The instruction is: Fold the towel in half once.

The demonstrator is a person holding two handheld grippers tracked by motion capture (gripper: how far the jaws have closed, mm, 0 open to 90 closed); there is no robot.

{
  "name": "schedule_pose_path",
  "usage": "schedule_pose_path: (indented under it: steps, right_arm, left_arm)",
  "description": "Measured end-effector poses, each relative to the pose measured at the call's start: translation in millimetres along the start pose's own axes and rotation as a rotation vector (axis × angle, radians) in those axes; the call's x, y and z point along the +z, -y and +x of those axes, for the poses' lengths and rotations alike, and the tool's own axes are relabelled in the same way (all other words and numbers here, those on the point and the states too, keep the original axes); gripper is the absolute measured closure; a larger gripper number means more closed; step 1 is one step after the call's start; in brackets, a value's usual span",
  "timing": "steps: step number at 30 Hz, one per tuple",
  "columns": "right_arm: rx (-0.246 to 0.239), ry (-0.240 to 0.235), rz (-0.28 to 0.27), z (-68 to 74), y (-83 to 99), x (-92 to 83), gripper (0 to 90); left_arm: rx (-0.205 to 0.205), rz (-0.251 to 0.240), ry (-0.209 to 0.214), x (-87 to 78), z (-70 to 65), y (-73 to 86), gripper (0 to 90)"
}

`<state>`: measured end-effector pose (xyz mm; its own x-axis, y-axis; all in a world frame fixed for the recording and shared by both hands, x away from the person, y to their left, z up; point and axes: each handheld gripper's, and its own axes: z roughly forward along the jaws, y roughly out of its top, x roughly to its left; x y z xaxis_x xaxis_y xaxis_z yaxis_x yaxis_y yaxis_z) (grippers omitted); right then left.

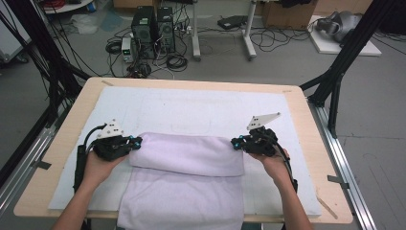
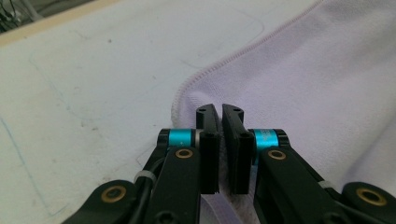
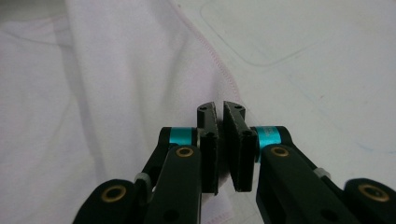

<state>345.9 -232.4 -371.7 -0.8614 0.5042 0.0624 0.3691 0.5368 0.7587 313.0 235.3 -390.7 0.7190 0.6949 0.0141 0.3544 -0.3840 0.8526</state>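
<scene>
A pale lilac towel lies on the white mat, its far part folded back toward the person and its near end hanging over the table's front edge. My left gripper sits at the fold's left corner. In the left gripper view its jaws stand nearly together, pinching the hemmed corner of the towel. My right gripper is at the fold's right corner. In the right gripper view it is likewise shut on the stitched edge of the towel. Both hands are held low over the mat.
The white mat covers most of a wooden table. Black frame posts stand at both sides. On the floor beyond the far edge are computer towers, cables and a white stand.
</scene>
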Motion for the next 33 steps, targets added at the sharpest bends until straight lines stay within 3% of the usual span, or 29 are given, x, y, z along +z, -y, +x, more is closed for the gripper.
schedule_pose_path:
  steps: [4, 9, 10, 14, 16, 20, 25, 28, 33]
  right_arm:
    - [-0.043, -0.009, -0.065, 23.2, 1.1, -23.4, 84.6]
    - [-0.087, -0.043, -0.109, 60.8, 21.1, -42.9, 84.6]
    - [-0.089, -0.051, -0.108, 66.0, 25.1, -44.9, 84.4]
    - [-0.115, -0.158, -0.089, 87.1, 47.7, -47.5, 79.5]
    - [-0.121, -0.145, -0.071, 90.1, 52.9, -46.9, 76.4]
    - [-0.09, -0.087, -0.052, 76.2, 50.9, -39.8, 70.4]
    - [-0.054, -0.003, -0.007, 45.5, 44.0, -20.4, 61.2]
    - [-0.035, 0.03, 0.024, 28.4, 42.3, -5.3, 53.5]
    - [0.008, 0.049, 0.097, 5.9, 46.6, 15.4, 46.1]
  left_arm:
    - [0.047, -0.041, -0.008, -25.0, -17.1, 2.9, 84.8]
    - [0.079, -0.078, 0.012, -52.7, -42.8, 19.9, 84.2]
    - [0.086, -0.071, 0.02, -58.2, -50.0, 26.6, 83.2]
    - [0.079, -0.056, 0.06, -72.5, -67.6, 46.0, 74.4]
    - [0.073, -0.041, 0.059, -75.6, -69.3, 49.3, 67.3]
    - [0.054, -0.021, 0.037, -67.8, -57.5, 46.4, 60.9]
    - [0.025, -0.001, 0.01, -37.3, -33.8, 36.5, 60.2]
    - [0.002, 0.044, -0.01, -11.7, -18.9, 32.1, 53.2]
    - [-0.047, 0.2, -0.056, 24.0, 4.5, 38.5, 42.1]
